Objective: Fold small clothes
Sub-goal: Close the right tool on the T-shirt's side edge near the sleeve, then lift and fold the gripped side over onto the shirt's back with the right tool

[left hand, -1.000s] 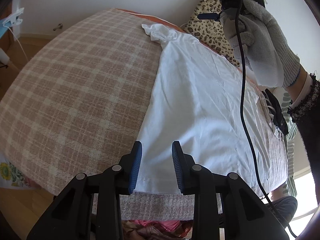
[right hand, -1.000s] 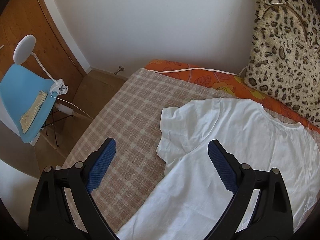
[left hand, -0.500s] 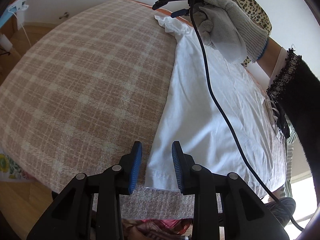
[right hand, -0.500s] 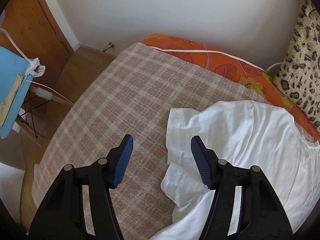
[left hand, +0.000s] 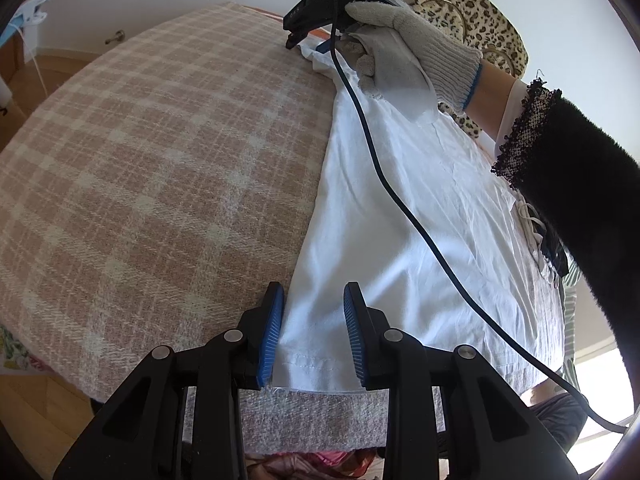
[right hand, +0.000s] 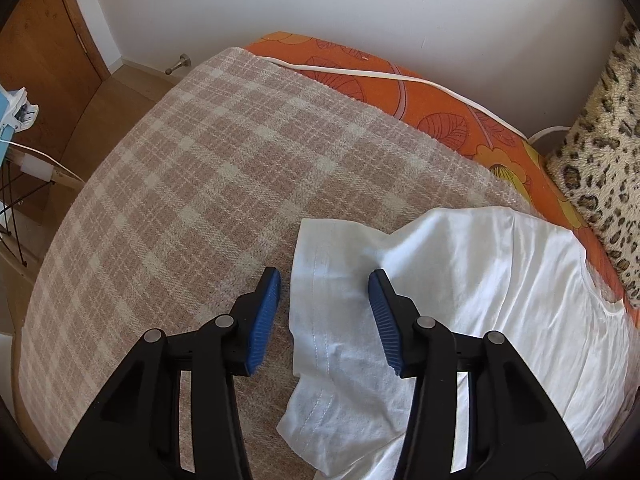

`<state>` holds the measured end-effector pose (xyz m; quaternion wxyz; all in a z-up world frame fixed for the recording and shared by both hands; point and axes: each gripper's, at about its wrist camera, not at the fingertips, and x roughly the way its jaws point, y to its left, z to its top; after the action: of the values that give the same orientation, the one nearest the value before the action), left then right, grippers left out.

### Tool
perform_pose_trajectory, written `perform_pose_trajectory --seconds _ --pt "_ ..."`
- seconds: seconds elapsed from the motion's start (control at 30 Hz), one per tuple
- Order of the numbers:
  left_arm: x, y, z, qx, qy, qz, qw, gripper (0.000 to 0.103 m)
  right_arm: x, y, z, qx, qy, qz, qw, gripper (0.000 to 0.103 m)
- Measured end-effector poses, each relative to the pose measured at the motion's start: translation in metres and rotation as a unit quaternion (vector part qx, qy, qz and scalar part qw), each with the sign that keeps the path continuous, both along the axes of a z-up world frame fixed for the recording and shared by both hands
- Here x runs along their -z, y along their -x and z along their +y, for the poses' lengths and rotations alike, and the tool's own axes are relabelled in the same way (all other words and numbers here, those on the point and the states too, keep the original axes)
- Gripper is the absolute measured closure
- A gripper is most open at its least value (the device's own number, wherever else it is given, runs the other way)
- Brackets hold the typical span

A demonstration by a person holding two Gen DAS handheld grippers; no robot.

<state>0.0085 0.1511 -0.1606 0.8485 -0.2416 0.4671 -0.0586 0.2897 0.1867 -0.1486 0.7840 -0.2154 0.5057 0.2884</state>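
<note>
Over the sleeve, right tool has narrowed and lowered.

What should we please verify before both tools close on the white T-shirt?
1. Left tool open: ok.
2. Hem corner of the white T-shirt between its fingers: ok.
3. Right tool open: ok.
4. Sleeve between its fingers: ok.
5. Fingers low enough to pinch cloth only, not the plaid blanket: cannot tell.
6. Black cable off the shirt: not ok, it crosses it.
</note>
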Motion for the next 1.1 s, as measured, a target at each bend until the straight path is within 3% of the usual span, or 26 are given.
perform_pose_trajectory --seconds 0.13,0.2,0.27,0.57,1.1 --pt "0.002 0.0 0.003 0.003 0.024 -0.008 0.9997 0.075 -0.001 -0.006 0.002 0.003 0.007 -0.008 1.0 0.075" --pt "0.004 0.001 0.004 0.004 0.032 -0.009 0.9994 0.081 -0.002 -0.011 -0.003 0.016 0.004 -0.005 1.0 0.09" --pt "0.006 0.0 0.005 0.005 0.042 -0.005 0.9991 0.092 -0.003 -0.016 -0.009 0.027 -0.003 -0.001 1.0 0.094" --pt "-0.004 0.001 -0.001 0.017 0.042 -0.021 0.9988 0.1 -0.019 -0.021 -0.024 0.044 -0.022 -0.021 0.999 0.095" --pt "-0.028 0.0 -0.024 0.057 0.027 -0.061 0.9962 0.102 -0.064 -0.022 -0.061 0.058 -0.054 -0.044 0.996 0.096"
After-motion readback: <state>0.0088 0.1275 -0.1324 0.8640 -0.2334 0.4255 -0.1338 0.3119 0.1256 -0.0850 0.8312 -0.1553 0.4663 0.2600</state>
